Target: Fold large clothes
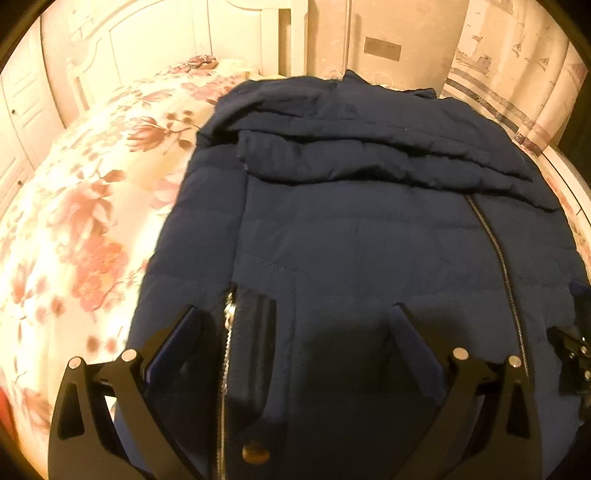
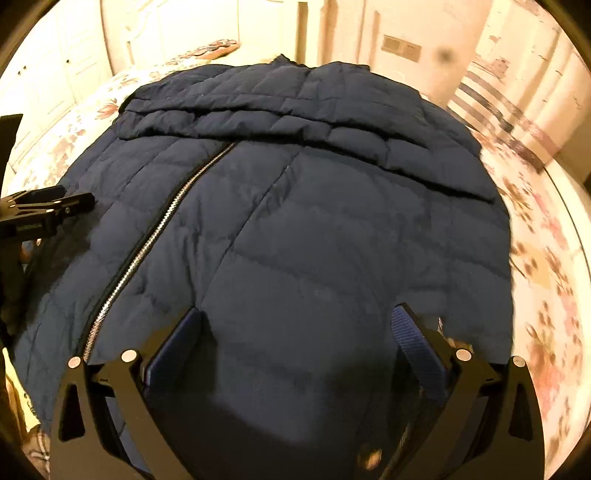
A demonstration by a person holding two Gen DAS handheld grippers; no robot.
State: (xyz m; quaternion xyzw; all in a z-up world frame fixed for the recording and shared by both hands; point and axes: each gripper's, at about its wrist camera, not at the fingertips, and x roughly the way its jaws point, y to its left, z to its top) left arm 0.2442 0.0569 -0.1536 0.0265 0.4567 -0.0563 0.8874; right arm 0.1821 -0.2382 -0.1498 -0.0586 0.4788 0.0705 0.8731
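A navy quilted down jacket (image 1: 351,236) lies flat on the bed, front up, with both sleeves folded across its upper part. Its silver front zipper (image 1: 495,254) runs down the middle; it also shows in the right wrist view (image 2: 147,236). My left gripper (image 1: 295,317) is open, hovering just above the jacket's left pocket zipper (image 1: 227,332) near the hem. My right gripper (image 2: 297,319) is open over the jacket (image 2: 295,221) at its right lower part. The left gripper also shows at the left edge of the right wrist view (image 2: 48,208).
The bed has a floral pink-and-white cover (image 1: 74,221) around the jacket, also on the right (image 2: 546,295). A white headboard (image 1: 166,33) and a floral pillow (image 1: 199,62) stand at the far end. A wall with switch plates (image 2: 400,48) is behind.
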